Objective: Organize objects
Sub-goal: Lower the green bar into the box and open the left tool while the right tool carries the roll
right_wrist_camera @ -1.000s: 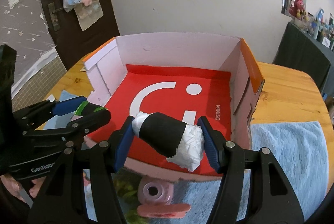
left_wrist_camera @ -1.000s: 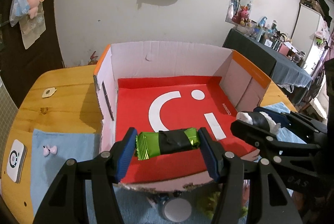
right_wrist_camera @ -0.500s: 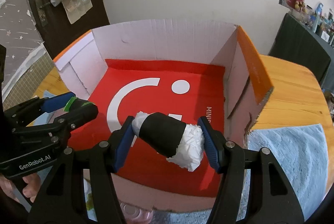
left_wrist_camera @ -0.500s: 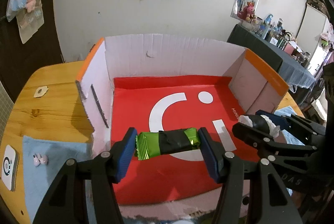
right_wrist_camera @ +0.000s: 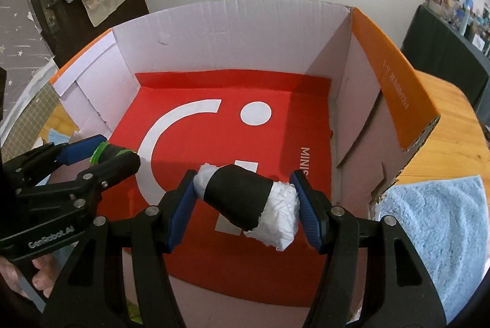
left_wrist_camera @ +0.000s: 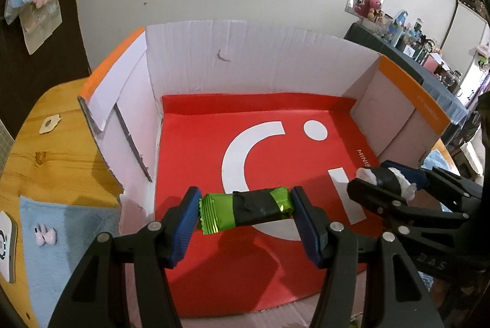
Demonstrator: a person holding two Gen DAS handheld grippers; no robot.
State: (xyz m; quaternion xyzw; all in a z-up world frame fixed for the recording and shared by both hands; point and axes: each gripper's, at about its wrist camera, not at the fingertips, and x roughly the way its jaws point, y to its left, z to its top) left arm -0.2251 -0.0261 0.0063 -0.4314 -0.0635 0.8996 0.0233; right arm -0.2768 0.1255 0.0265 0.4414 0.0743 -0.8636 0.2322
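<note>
An open cardboard box (left_wrist_camera: 257, 58) with white walls, orange flaps and a red floor with a white logo stands on the wooden table; it also shows in the right wrist view (right_wrist_camera: 232, 31). My left gripper (left_wrist_camera: 245, 210) is shut on a green foil packet with a black band (left_wrist_camera: 245, 210), held above the box floor at its front. My right gripper (right_wrist_camera: 246, 202) is shut on a white crumpled bundle with a black band (right_wrist_camera: 248, 202), held over the box's front right part. Each gripper shows in the other's view, left (right_wrist_camera: 101, 155) and right (left_wrist_camera: 386, 179).
A light blue towel (right_wrist_camera: 428, 236) lies on the table right of the box, and another blue cloth (left_wrist_camera: 61, 230) lies left with a small pink item (left_wrist_camera: 46, 236). A white device (left_wrist_camera: 6, 239) sits at the left edge. A dark door and a wall stand behind.
Both grippers have moved forward and lower, from in front of the box's near wall to over the red floor inside it. Each still holds its item.
</note>
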